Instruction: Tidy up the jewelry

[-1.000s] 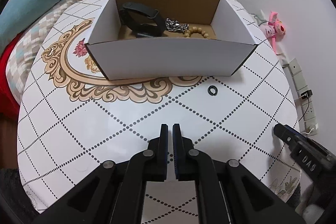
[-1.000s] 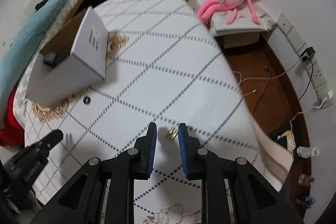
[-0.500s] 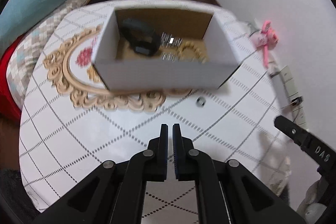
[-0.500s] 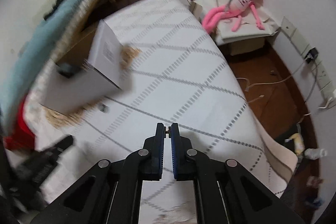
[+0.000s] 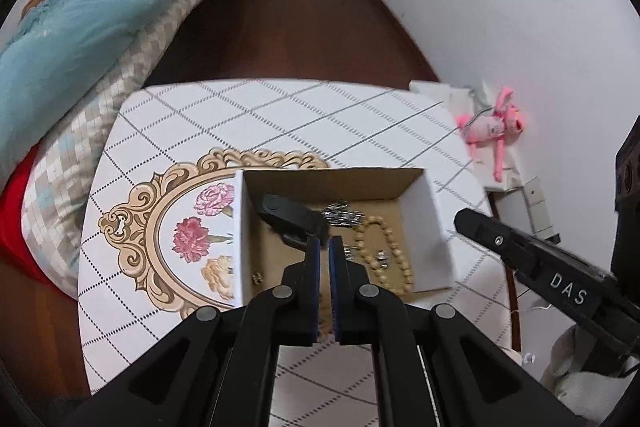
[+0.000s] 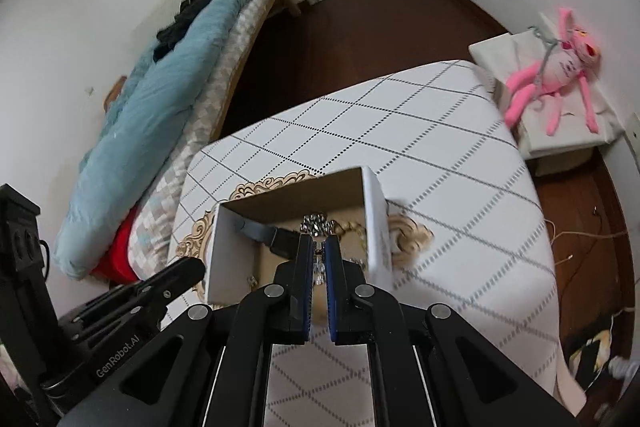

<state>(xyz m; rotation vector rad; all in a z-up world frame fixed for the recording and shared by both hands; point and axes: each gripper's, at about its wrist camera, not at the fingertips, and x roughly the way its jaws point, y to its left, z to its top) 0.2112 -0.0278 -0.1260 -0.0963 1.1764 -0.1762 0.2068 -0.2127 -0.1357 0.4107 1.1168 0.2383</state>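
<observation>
A white cardboard box (image 5: 428, 227) with a brown inside sits on the patterned table. It holds a black watch band (image 5: 292, 215), a silver chain (image 5: 340, 215) and a beige bead bracelet (image 5: 392, 255). My left gripper (image 5: 324, 247) is shut and empty, raised over the box. My right gripper (image 6: 319, 247) is above the box (image 6: 228, 251), shut on a small dangling earring (image 6: 319, 265) between its pads. The watch band (image 6: 268, 233) and chain (image 6: 316, 221) lie below it.
The table (image 5: 280, 115) carries a gold floral print (image 5: 192, 231) left of the box. A bed with a blue quilt (image 6: 160, 99) stands to the left. A pink plush toy (image 6: 560, 67) lies on a low stand to the right. Cables cross the dark floor.
My right gripper shut on the small earring on the table and carried it up over the box. Both grippers rose and moved toward the box; the left stayed shut.
</observation>
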